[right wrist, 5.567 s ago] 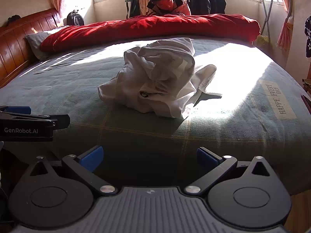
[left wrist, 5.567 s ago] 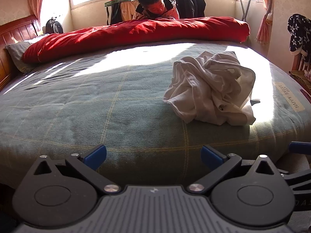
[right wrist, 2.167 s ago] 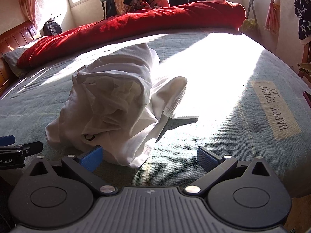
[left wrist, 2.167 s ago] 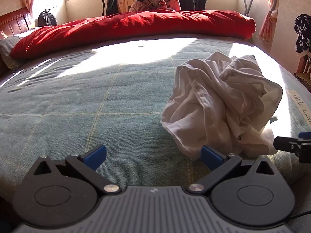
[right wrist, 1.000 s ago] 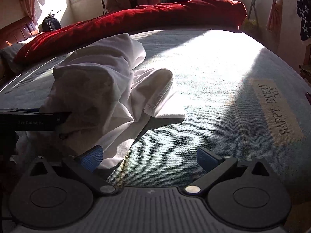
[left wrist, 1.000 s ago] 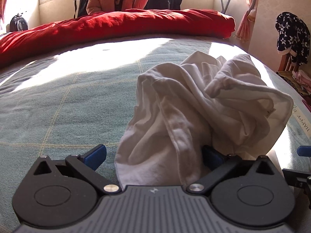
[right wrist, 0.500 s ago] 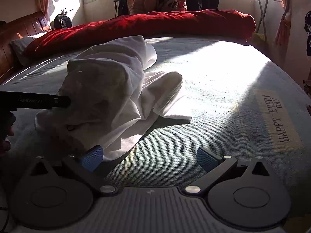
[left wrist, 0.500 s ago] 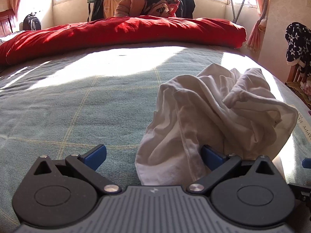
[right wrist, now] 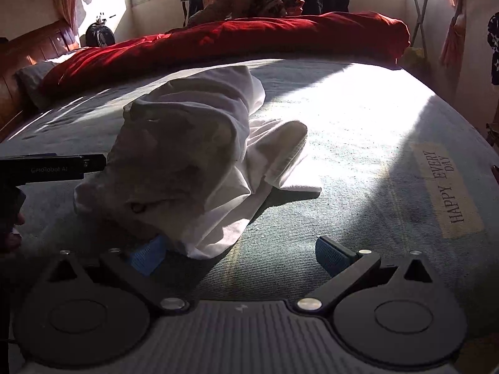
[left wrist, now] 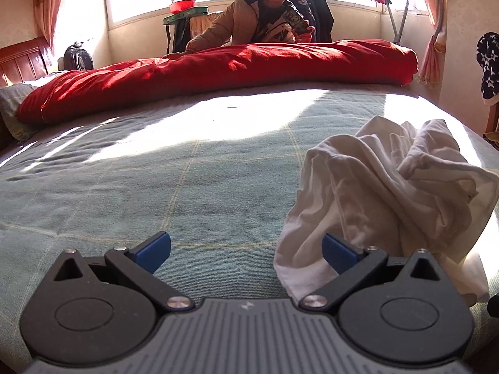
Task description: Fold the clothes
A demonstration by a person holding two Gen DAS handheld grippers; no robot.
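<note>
White cotton, crumpled into a loose heap, is the garment (left wrist: pixel 389 193) lying on a bed (left wrist: pixel 156 187) covered in a grey-green blanket with thin yellow check lines. Seen from the left wrist camera, the left gripper (left wrist: pixel 246 249) has its two blue-tipped fingers spread wide apart and holds nothing; the heap sits to the right of the gap, with its near lower edge draped just behind and around the right-hand fingertip (left wrist: pixel 338 251), while the left-hand fingertip stands over bare blanket. Seen from the right wrist camera, the same garment (right wrist: pixel 187 162) rises as a tall shaded mound on the left, with a sunlit flap trailing to the right. The right gripper (right wrist: pixel 240 254) is also spread wide and empty; the cloth's lowest hem hangs over its left-hand blue fingertip (right wrist: pixel 146 254), and its right-hand fingertip is well clear over the blanket. The left gripper's black body (right wrist: pixel 53 168) pokes in from the left edge, touching the side of the mound. A rolled red quilt (left wrist: pixel 218 71) lies across the far side of the bed, and a person in a tan jacket (left wrist: pixel 249 21) sits behind it. A fabric label reading "HAPPY EVERY DAY" (right wrist: pixel 446 187) lies on the blanket to the right.
</note>
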